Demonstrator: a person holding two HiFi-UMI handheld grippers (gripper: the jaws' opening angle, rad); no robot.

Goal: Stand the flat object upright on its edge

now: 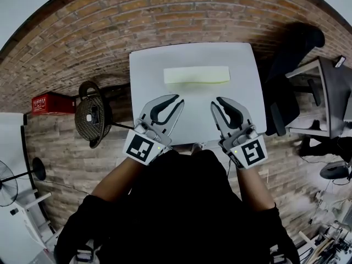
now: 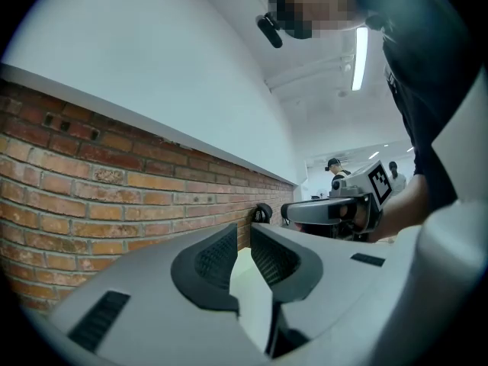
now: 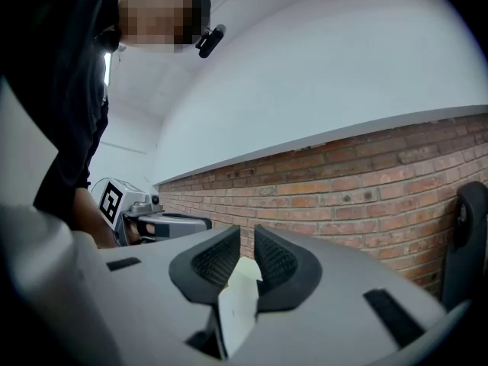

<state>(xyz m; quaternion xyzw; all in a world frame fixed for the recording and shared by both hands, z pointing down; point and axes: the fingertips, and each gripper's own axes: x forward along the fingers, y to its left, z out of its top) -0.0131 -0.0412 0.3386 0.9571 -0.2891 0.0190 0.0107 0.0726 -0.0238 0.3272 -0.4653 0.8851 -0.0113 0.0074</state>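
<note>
The flat object (image 1: 196, 75), a pale yellow-green slab, sits towards the far side of the white surface (image 1: 148, 70), its long side running left to right. From the steep head view it appears to be lying on its broad face (the high angle leaves a little doubt), so the standing-up looks not yet done. Nothing touches it.

Nearer the person, the left gripper (image 1: 179, 100) and the right gripper (image 1: 215, 102) hover side by side over the near half of the surface, both pointing towards the slab and short of it. In each gripper view the jaws are drawn almost together, with only a thin slit between the pads and nothing in it; neither gripper has hold of anything.

The step in hand is judged to be the approach, before any grasp. The next move calls for the jaws to spread and both grippers to reach forward to the slab, probably one at each short end, so that one long edge can be lifted and the slab tipped onto the other. It would then need steadying before release, since a thin edge gives little footing.

Counted: one flat object, one surface, two grippers. Around them stand one black chair (image 1: 291, 65) to the right and one red box (image 1: 52, 103) on the floor to the left.
</note>
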